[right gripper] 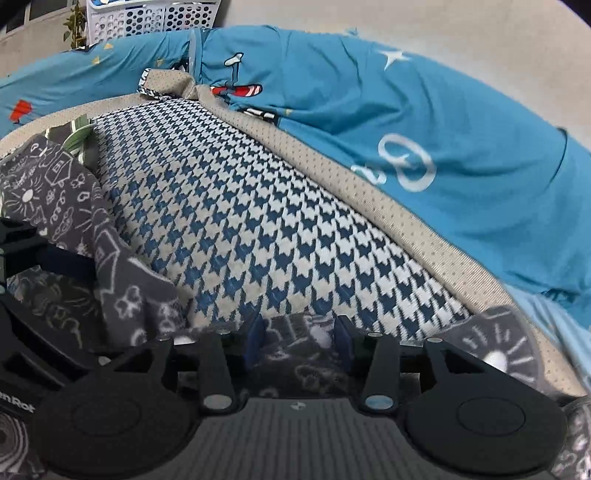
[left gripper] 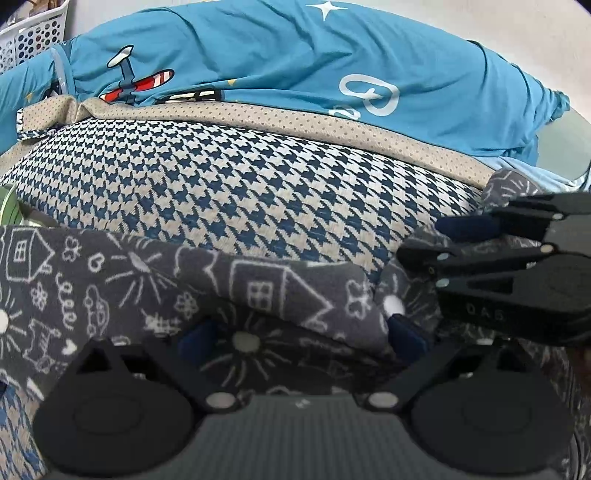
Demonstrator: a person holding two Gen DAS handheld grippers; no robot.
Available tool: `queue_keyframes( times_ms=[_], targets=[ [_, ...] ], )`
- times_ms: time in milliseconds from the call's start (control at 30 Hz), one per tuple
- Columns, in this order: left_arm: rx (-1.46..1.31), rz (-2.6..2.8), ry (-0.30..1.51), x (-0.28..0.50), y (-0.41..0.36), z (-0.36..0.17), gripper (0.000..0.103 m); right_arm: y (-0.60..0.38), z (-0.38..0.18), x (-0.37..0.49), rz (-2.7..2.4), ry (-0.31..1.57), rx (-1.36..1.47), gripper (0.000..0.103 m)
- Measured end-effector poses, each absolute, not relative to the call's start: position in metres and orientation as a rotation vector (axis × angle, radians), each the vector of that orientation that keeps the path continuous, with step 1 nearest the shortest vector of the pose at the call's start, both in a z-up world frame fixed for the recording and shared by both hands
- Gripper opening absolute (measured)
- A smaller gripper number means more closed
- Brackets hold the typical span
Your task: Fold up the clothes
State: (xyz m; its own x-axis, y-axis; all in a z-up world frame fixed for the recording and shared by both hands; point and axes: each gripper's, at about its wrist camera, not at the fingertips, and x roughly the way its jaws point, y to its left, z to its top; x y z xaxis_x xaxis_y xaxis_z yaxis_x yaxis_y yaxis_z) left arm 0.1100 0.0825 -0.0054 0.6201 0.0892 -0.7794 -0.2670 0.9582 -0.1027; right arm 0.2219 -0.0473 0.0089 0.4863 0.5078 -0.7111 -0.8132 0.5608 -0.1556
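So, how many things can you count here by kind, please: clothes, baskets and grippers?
Clothes: 3 (grey doodle-print garment, houndstooth garment, blue cartoon-print garment)
Baskets: 1 (white laundry basket)
Grippers: 2 (left gripper, right gripper)
Total: 6

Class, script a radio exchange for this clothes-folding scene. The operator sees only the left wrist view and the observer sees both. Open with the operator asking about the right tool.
Operator: I see the right tool only side-on. Is anything between its pads?
Observer: Yes. The grey doodle-print garment lies between them, and the pads stand apart.
Operator: What is beside the white basket?
Observer: A leafy plant shows just left of it.
Operator: Is there any print at the left end of the blue garment?
Observer: Yes, a red shape is printed there.
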Motion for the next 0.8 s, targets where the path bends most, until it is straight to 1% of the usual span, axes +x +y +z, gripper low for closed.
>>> queue_keyframes(
  times_ms=[67, 100, 133, 233, 333, 467, 533, 600, 667, 800],
  targets=[
    [-0.228, 0.205, 0.878, 0.109, 0.084, -0.005, 0.098, -0.048, 0.008, 0.222, 0.86, 0.659, -0.526, 0.036],
    [-0.23, 0.205, 0.877, 0.109, 0.084, -0.005, 0.098, -0.048, 0.007, 0.222, 0.864, 0.657, -0.529, 0.029],
    [-0.232, 0.205, 0.876, 0.109, 0.084, -0.005, 0.098, -0.048, 0.007, 0.223, 0.86, 0.654, -0.532, 0.021],
    [-0.238, 0.207, 0.872, 0.109, 0.085, -0.003, 0.098, -0.051, 0.009, 0.225, 0.858, 0.649, -0.52, 0.014],
    [-0.248, 0.216, 0.854, 0.108, 0.088, 0.002, 0.098, -0.054, 0.012, 0.224, 0.84, 0.62, -0.497, 0.011],
    [-0.251, 0.225, 0.81, 0.107, 0.09, 0.012, 0.099, -0.059, 0.027, 0.232, 0.726, 0.525, -0.354, 0.01],
    [-0.248, 0.236, 0.791, 0.106, 0.091, 0.015, 0.102, -0.059, 0.035, 0.238, 0.687, 0.49, -0.299, 0.01],
    [-0.235, 0.258, 0.782, 0.107, 0.094, 0.016, 0.103, -0.055, 0.038, 0.241, 0.659, 0.464, -0.269, 0.01],
    [-0.24, 0.281, 0.792, 0.109, 0.1, 0.013, 0.103, -0.051, 0.036, 0.245, 0.629, 0.456, -0.237, 0.01],
    [-0.23, 0.363, 0.868, 0.113, 0.112, 0.003, 0.103, -0.044, 0.018, 0.256, 0.584, 0.508, -0.191, 0.01]
  ],
)
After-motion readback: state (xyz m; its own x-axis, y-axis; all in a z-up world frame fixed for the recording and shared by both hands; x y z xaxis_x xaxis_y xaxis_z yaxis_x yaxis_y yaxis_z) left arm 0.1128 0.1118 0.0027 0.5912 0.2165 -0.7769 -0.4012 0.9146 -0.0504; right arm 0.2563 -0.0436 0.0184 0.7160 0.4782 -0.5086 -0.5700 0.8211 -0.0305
